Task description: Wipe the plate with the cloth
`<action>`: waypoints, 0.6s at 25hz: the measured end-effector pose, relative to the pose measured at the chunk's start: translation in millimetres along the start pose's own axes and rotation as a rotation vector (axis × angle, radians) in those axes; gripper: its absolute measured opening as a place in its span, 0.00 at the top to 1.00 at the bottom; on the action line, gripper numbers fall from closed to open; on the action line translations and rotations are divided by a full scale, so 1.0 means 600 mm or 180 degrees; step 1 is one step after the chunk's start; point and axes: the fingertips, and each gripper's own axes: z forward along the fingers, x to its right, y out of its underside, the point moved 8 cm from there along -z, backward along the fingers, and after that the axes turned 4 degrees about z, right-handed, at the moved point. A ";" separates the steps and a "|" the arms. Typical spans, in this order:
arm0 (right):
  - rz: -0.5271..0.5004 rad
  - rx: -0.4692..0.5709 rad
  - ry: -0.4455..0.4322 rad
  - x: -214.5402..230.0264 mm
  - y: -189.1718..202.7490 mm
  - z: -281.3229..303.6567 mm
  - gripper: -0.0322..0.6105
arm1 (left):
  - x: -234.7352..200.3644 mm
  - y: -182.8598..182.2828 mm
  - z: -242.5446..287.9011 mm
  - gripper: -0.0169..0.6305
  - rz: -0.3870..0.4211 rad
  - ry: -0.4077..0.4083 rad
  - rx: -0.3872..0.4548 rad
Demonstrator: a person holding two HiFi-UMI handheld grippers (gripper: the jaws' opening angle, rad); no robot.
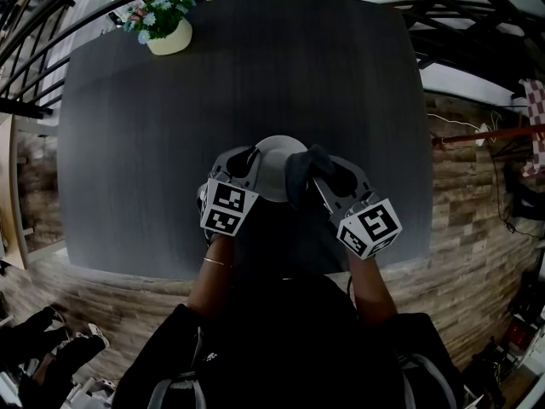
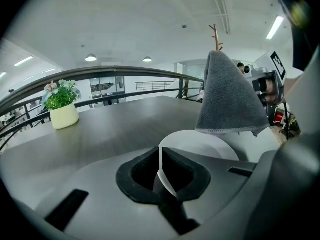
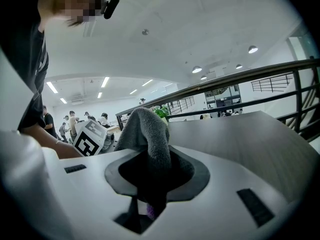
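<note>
Dark grey, matte table (image 1: 255, 83) with rounded corners, seen from above in an open hall with black railings (image 1: 34, 24), wood-patterned flooring (image 1: 468, 211) and a white ceiling with round and strip lamps; a cream pot (image 1: 170, 39) of green foliage and small flowers stands at the table's 11 o'clock corner. The plate (image 1: 274, 164), round, white and smooth with a thin rim, sits near the table's 6 o'clock edge, between the two grippers and just before the person. Left gripper (image 2: 161, 171): jaws clenched on the plate's near rim, which runs edge-on between the black pads. Right gripper (image 3: 152, 171): jaws grasping the cloth (image 3: 147, 134), a dark grey, fleecy fabric with a stitched hem, which rises in a soft peak from the jaws. In the head view the cloth lies against the plate's 3 o'clock edge.
</note>
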 end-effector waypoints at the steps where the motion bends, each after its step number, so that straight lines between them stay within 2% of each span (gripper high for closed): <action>1: -0.0008 -0.0002 -0.0002 0.000 0.000 -0.001 0.83 | -0.002 -0.002 -0.001 0.93 0.0003 -0.0008 0.0034; 8: 0.0027 0.0013 0.0037 -0.003 0.003 -0.005 0.83 | -0.001 -0.007 -0.008 0.96 0.0000 0.0013 0.0124; 15: 0.0016 0.0065 0.0032 -0.010 -0.003 -0.013 0.83 | 0.011 -0.037 -0.027 0.96 0.0150 0.0075 0.0323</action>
